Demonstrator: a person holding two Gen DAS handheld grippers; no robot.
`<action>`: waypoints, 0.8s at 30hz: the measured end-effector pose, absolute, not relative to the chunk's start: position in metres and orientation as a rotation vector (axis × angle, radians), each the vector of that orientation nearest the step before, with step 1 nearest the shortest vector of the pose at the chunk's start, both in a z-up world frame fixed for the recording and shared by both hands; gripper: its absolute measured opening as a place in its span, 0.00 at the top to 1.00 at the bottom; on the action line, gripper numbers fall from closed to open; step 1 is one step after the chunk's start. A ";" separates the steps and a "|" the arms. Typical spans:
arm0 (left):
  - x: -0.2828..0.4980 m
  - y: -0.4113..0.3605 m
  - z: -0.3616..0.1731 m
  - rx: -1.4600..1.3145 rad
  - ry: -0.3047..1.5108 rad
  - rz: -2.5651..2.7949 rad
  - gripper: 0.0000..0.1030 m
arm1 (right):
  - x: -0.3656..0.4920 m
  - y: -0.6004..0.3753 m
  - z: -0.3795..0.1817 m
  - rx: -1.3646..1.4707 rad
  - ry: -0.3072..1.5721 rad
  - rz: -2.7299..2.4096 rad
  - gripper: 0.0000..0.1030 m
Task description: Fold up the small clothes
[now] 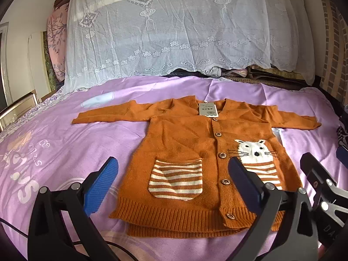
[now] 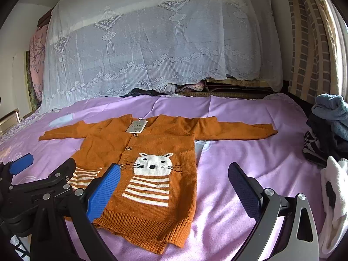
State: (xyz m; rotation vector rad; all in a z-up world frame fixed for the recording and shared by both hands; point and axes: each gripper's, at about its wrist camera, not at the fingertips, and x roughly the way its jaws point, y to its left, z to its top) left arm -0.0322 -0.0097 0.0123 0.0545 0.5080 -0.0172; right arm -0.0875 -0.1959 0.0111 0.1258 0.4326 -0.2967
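Note:
A small orange knit cardigan [image 1: 184,143] lies flat, front up, on the purple bedsheet [image 1: 54,152], sleeves spread to both sides. It has a white cat motif, a striped pocket, wooden buttons and a paper tag [image 1: 208,109] at the collar. It also shows in the right wrist view [image 2: 152,152]. My left gripper [image 1: 174,180] is open and empty, hovering over the cardigan's lower hem. My right gripper [image 2: 174,187] is open and empty, over the cardigan's lower right part. The right gripper also shows at the right edge of the left wrist view [image 1: 322,174].
A tall stack covered with white lace cloth [image 1: 169,32] stands at the head of the bed. A pile of other clothes [image 2: 330,134] and a white garment [image 2: 335,195] lie at the right edge. A black cable [image 1: 91,242] runs near the bottom left.

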 end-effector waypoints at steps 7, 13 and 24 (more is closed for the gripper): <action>-0.035 -0.010 0.014 0.057 0.476 0.001 0.04 | -0.085 -0.195 0.010 0.119 0.433 -0.295 0.03; -0.035 -0.012 0.014 0.062 0.480 -0.002 0.04 | -0.086 -0.197 0.009 0.133 0.430 -0.298 0.03; -0.031 -0.012 0.012 0.052 0.514 -0.023 0.04 | -0.087 -0.196 0.009 0.135 0.430 -0.298 0.03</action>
